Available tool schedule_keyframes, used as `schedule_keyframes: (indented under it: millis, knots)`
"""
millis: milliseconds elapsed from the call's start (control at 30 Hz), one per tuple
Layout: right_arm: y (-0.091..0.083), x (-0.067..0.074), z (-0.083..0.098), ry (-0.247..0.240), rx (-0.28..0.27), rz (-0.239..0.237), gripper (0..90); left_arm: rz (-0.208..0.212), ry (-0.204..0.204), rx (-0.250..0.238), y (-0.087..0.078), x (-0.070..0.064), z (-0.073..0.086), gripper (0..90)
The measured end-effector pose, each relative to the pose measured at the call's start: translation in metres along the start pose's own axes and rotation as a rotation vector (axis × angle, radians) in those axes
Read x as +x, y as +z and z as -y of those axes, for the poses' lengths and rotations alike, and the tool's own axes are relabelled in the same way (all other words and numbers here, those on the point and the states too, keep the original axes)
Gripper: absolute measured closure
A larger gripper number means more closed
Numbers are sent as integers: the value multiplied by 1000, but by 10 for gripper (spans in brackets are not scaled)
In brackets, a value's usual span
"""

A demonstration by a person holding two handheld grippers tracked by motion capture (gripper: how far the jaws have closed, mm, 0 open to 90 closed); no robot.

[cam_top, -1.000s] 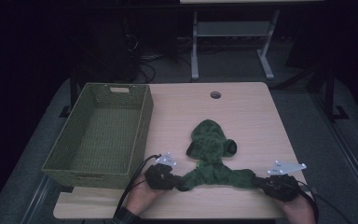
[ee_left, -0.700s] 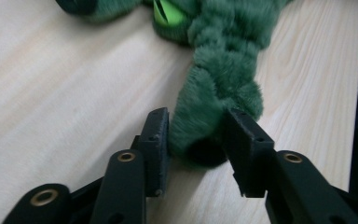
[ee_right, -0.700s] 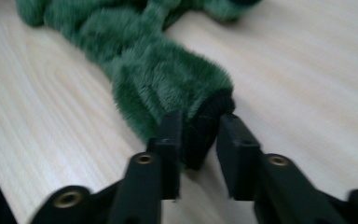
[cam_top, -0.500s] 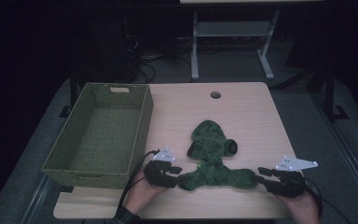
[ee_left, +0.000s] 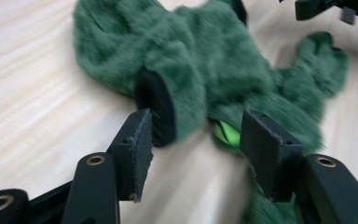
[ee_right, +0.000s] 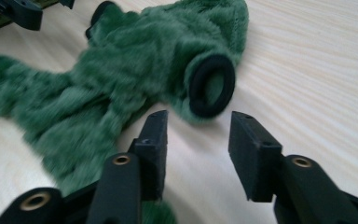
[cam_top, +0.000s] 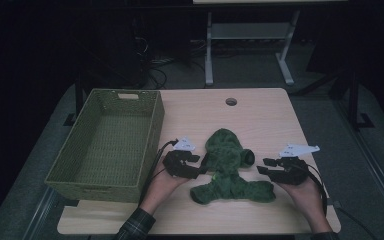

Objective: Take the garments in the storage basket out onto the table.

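A green plush toy (cam_top: 227,167) with black cuffs lies flat on the wooden table (cam_top: 270,115). My left gripper (cam_top: 200,166) sits at its left side, open, jaws just widened. In the left gripper view, the left gripper (ee_left: 196,140) faces a black cuff (ee_left: 161,107) just ahead of one pad, nothing pressed. My right gripper (cam_top: 264,167) is at the toy's right side, also open and just widened. In the right gripper view, the right gripper (ee_right: 198,140) points at the other black cuff (ee_right: 212,86), a short gap away.
A green woven basket (cam_top: 95,192) stands with nothing in it at the table's left, close to my left hand. A round cable hole (cam_top: 231,101) sits near the far edge. A metal stand (cam_top: 207,45) rises behind the table.
Both grippers opened, let go of the toy's lower ends and moved up the table beside its arms. The toy's stretched lower limbs slackened inward.
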State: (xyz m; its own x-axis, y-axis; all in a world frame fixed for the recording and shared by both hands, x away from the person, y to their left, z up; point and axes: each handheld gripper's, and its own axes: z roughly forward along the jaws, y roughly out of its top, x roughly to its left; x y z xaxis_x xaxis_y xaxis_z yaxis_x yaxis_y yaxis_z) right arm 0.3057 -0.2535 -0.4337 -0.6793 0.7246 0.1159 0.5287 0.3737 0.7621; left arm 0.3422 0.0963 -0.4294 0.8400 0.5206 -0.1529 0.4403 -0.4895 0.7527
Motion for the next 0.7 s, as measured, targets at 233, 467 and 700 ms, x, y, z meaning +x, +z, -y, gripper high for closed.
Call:
schedule_keyframes:
  millis: [233,467,700]
  knots:
    - [22,-9,-17,10,4,-4,501,0,1,17,22,13,-3,396]
    - [39,-9,-26,19,35,-15,492,23,-11,43,37,16,-1,396]
    - [49,-5,-27,-9,50,-1,711,17,15,51,41,12,-1,723]
